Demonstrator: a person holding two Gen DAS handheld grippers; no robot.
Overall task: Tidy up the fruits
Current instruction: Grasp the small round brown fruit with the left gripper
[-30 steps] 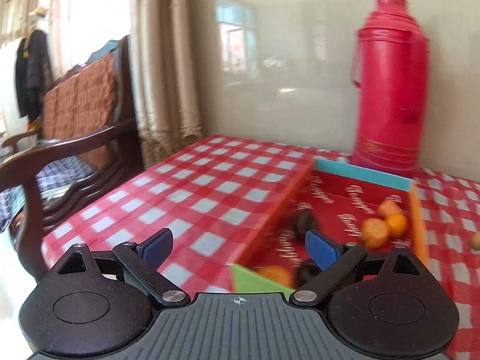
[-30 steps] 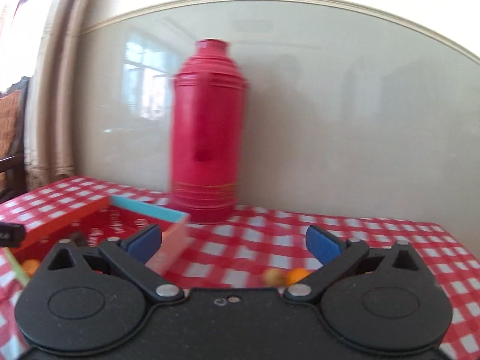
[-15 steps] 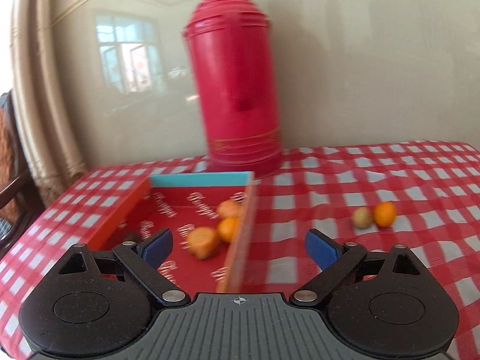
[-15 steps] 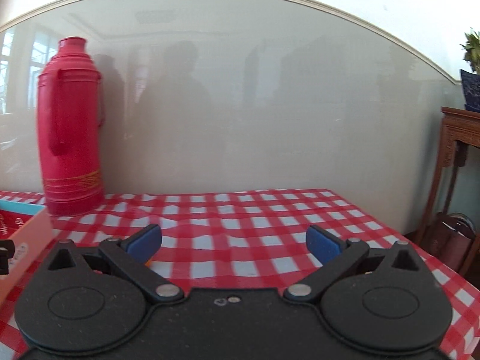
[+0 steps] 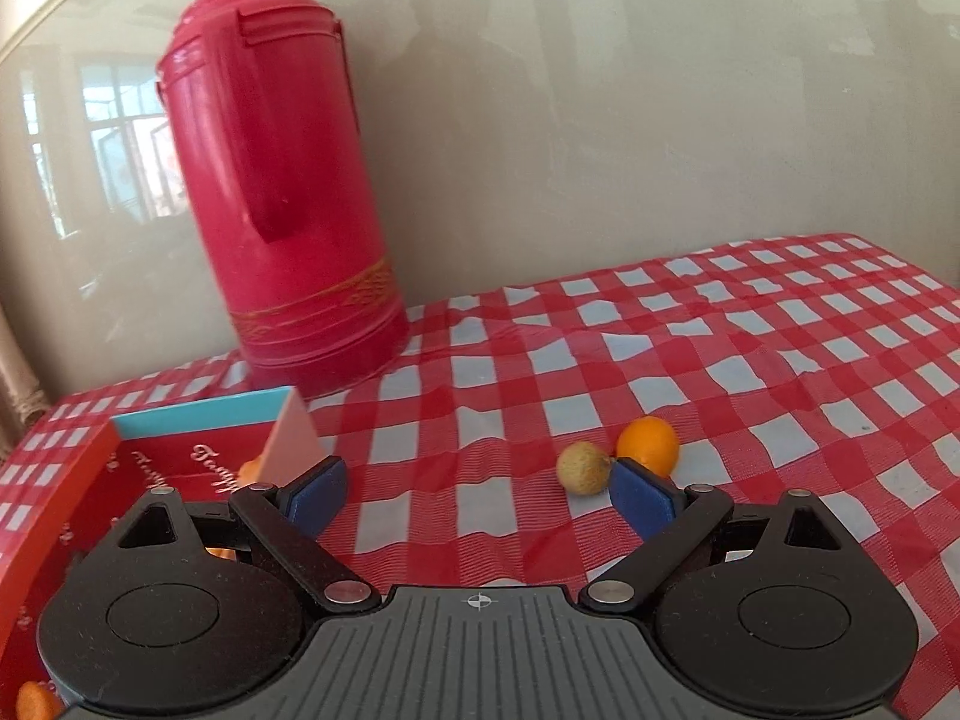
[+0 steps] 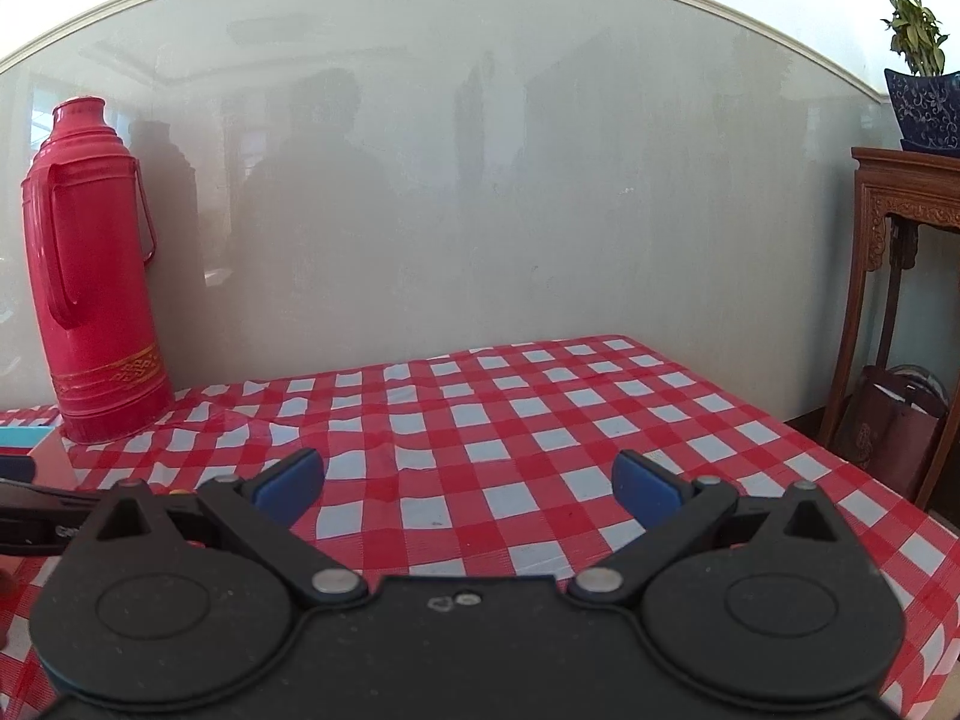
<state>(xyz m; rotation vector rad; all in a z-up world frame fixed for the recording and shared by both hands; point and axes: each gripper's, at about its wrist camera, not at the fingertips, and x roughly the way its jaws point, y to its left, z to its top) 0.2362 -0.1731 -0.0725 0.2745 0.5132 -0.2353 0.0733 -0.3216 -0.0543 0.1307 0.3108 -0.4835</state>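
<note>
The left gripper hung low over the checked worktop with its jaws wide apart and nothing between them. Two loose fruits lay just ahead and to the right of its centre line: a small round orange and, touching it on the left, a dull yellow-green fruit, both partly behind the right jaw tip. Both were roughly round, so no long axis set the approach; the jaws needed to shift right to straddle one. The red box, holding a few oranges, sat at the left beside a red flask.

The right gripper also had its jaws spread and empty, facing bare cloth with no fruit in its view, so the left one was probably the nearer.
</note>
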